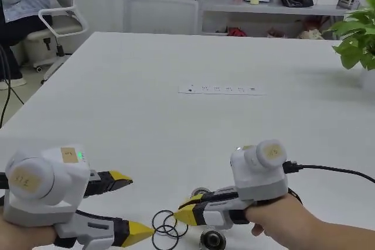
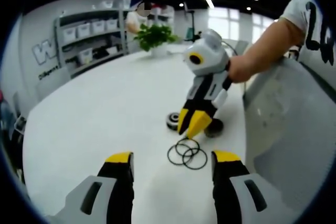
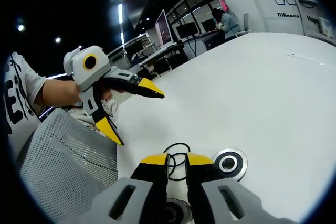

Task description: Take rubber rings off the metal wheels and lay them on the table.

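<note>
Three black rubber rings point(image 1: 166, 226) point(image 2: 187, 153) point(image 3: 177, 156) lie overlapping on the white table point(image 1: 193, 127), near its front edge. One metal wheel point(image 1: 212, 240) point(image 2: 214, 127) point(image 3: 173, 213) sits right beside them and partly under my right gripper. A second wheel point(image 1: 199, 192) point(image 2: 172, 120) point(image 3: 231, 161) lies a little farther out. My right gripper point(image 1: 183, 213) point(image 2: 193, 124) point(image 3: 176, 160) points down at the rings, shut, with nothing seen between its tips. My left gripper point(image 1: 130, 205) point(image 2: 172, 157) point(image 3: 137, 115) hovers open, left of the rings.
A potted plant point(image 1: 354, 39) stands at the table's right edge, and a socket strip point(image 1: 222, 89) lies mid-table. A black cable point(image 1: 328, 170) trails right from my right gripper. Behind the table are a chair point(image 1: 55, 27) and shelves point(image 1: 275, 7).
</note>
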The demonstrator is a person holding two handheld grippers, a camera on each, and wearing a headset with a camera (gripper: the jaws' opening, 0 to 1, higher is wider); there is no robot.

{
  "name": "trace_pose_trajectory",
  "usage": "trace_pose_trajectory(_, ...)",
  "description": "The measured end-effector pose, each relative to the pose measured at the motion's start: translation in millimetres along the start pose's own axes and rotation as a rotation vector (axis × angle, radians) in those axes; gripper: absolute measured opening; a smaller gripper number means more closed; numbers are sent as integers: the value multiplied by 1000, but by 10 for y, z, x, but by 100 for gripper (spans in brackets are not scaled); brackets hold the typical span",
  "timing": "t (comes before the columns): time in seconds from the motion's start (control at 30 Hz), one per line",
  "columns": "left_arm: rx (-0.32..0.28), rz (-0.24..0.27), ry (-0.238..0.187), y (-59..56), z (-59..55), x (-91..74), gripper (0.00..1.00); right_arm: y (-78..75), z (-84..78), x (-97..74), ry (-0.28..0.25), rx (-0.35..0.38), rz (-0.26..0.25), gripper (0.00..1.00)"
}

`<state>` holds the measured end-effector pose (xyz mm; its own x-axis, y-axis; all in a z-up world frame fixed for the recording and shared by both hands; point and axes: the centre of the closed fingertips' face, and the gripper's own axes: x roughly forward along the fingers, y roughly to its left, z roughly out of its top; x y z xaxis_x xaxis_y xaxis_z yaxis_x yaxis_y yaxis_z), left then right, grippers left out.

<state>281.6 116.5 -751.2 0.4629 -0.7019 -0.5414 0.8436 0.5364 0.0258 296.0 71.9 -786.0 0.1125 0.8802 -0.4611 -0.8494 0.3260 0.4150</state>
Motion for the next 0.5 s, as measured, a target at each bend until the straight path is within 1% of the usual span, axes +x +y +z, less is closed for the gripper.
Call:
trace_pose_trajectory(0.3, 4, -2, -4, 41, 48, 21, 61, -73, 81, -96, -23, -13, -20, 10)
trace_pose_trajectory(0.5, 13, -6, -4, 82, 84, 65, 60, -146, 118, -175, -36, -16, -39, 11)
